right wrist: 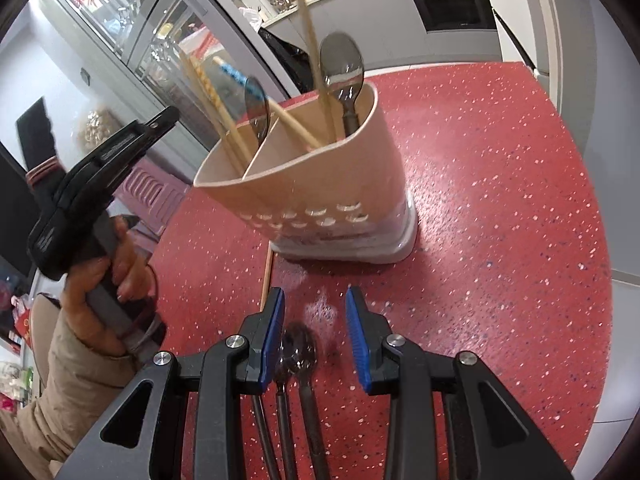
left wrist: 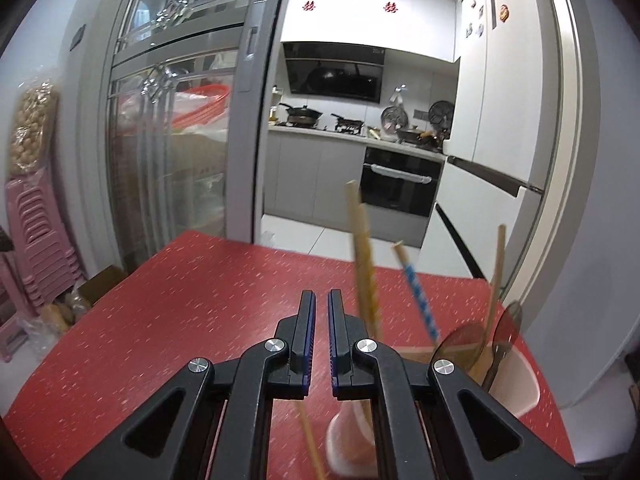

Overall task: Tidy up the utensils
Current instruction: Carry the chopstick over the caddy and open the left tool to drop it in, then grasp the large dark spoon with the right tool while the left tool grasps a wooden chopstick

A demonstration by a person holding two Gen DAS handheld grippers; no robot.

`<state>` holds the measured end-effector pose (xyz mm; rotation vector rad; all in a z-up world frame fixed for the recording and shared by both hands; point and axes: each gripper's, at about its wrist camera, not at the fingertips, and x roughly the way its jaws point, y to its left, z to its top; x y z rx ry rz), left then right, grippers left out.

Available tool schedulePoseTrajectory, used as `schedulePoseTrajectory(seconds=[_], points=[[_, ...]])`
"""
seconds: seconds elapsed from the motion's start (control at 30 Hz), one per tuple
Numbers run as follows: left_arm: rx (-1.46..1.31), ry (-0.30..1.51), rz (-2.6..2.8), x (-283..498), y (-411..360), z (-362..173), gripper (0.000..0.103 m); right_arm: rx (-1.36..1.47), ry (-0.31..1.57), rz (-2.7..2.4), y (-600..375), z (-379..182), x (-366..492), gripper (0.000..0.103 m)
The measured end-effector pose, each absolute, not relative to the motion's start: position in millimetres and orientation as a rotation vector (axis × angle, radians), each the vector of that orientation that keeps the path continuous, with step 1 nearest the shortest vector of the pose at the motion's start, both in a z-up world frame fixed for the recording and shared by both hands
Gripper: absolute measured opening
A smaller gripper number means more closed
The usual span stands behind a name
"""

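A beige two-compartment utensil holder [right wrist: 320, 184] stands on the red table [right wrist: 500, 220]. It holds several chopsticks [right wrist: 212, 92] and two dark spoons [right wrist: 342, 64]. It also shows in the left wrist view [left wrist: 516, 376], low right. My right gripper [right wrist: 315, 300] is open, low over the table; dark spoons [right wrist: 300, 350] lie between and under its fingers. A lone chopstick [right wrist: 266, 276] lies by the holder's base. My left gripper [left wrist: 321, 302] is nearly closed and empty, raised above the table left of the holder; its body shows in the right wrist view [right wrist: 100, 184].
The table's far edge [left wrist: 280, 248] faces an open kitchen with an oven [left wrist: 400, 184] and a fridge [left wrist: 512, 120]. A glass sliding door [left wrist: 168, 140] and stacked pink stools [left wrist: 44, 248] stand to the left.
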<state>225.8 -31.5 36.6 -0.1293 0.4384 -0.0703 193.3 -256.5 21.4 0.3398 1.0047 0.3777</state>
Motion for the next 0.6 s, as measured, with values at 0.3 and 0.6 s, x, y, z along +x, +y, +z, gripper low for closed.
schedulePoseTrajectory(seconds=[0.3,0.6], points=[[-0.134,0.715,-0.04,208,-8,-14,0.032,0.307,1.068,0.352,-240,2,179,0.046],[-0.127,0.933,-0.006,223,-8,-78,0.103,0.237,1.16,0.335,-226,-17,161,0.051]])
